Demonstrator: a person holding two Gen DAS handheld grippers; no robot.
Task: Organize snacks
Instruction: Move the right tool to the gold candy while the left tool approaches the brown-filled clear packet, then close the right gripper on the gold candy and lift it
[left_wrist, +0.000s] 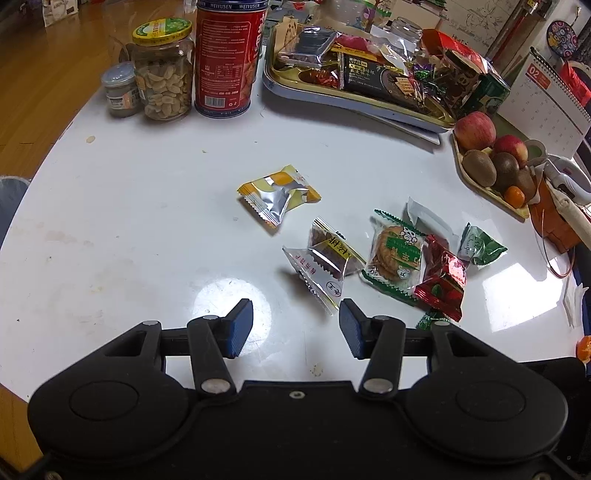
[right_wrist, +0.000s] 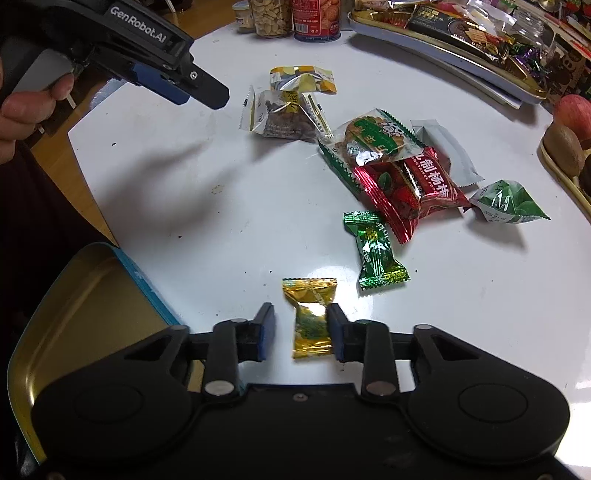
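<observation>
My right gripper (right_wrist: 300, 330) is open, with a gold-wrapped candy (right_wrist: 310, 317) lying on the white table between its fingers, against the right pad. A green candy (right_wrist: 373, 251) lies just beyond. Further off lies a pile: a green biscuit pack (right_wrist: 369, 144), red packets (right_wrist: 417, 184), a clear packet of brown snack (right_wrist: 280, 118) and a yellow packet (right_wrist: 303, 79). My left gripper (left_wrist: 296, 326) is open and empty above the table, close to the clear packet (left_wrist: 325, 258); the yellow packet (left_wrist: 279, 197) lies beyond it. It shows at upper left of the right wrist view (right_wrist: 199, 88).
A gold tin tray with a blue rim (right_wrist: 74, 295) sits at the table's near left edge. A tray (left_wrist: 354, 99) full of snacks stands at the back. A peanut jar (left_wrist: 164, 70), a small jar (left_wrist: 120, 90), a red can (left_wrist: 227, 55) and a fruit plate (left_wrist: 491, 158) stand around.
</observation>
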